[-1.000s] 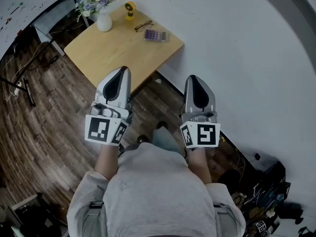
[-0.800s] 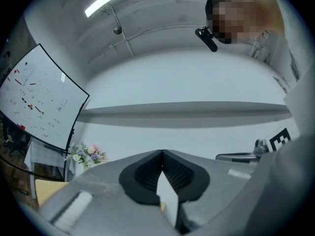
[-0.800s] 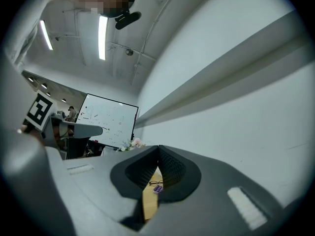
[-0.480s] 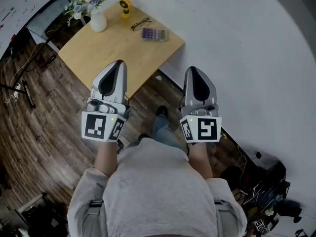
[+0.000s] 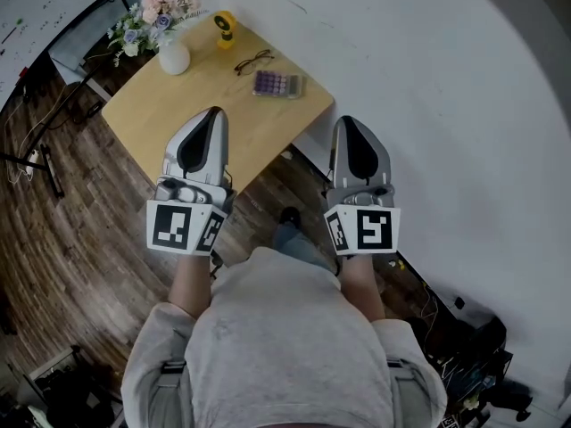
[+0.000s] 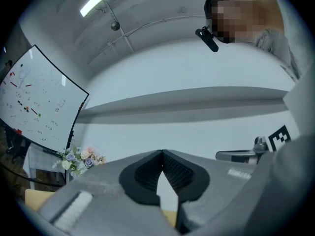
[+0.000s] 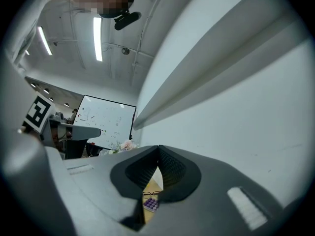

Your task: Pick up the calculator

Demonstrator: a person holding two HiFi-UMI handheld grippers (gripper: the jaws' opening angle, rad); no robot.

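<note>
Ahead stands the light wooden square table, at its near side I hold my grey left gripper and grey right gripper — both pinched closed, empty — and the small purple-keyed calculator lies near the table's far right edge.

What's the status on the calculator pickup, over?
Left gripper and right gripper shut, empty. Calculator flat on the table, untouched. Glasses beside it, apart, not in the way.
</note>
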